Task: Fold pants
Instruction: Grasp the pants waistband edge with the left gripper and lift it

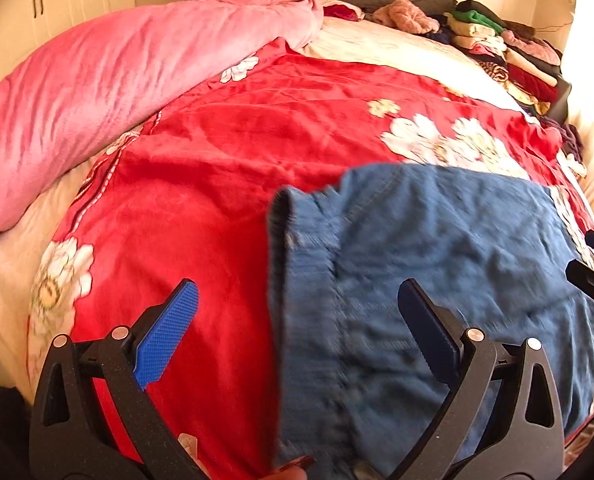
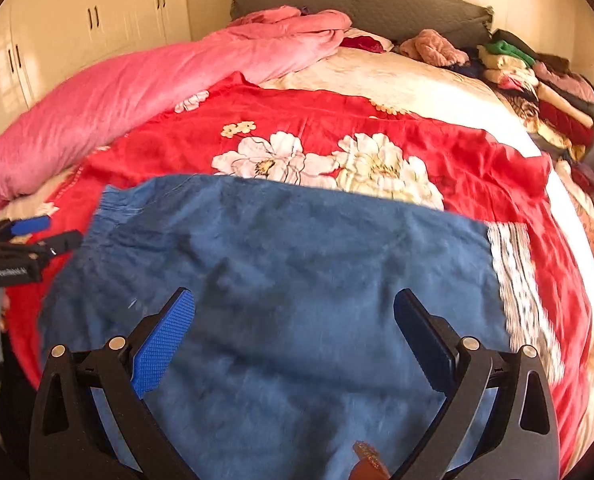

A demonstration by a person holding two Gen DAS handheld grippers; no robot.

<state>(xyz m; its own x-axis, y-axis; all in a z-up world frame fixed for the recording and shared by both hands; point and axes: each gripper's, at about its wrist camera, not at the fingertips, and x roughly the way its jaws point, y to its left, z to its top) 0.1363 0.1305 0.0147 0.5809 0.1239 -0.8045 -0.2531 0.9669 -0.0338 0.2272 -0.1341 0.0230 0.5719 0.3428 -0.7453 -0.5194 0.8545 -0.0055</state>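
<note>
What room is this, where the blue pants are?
Most likely a bedroom. The blue denim pants lie on a red flowered blanket spread over a bed with a grey padded headboard, and cream wardrobe doors stand behind.

Each camera sits on a gripper and looks forward between its two fingers, down at the bed from close above. The left view hangs over the waist end of the blue pants [image 1: 437, 280]. The right view hangs over their middle [image 2: 277, 280]. Both share the pants, the red flower blanket [image 1: 225, 152] and the clothes pile [image 2: 545, 88] at 2 o'clock
</note>
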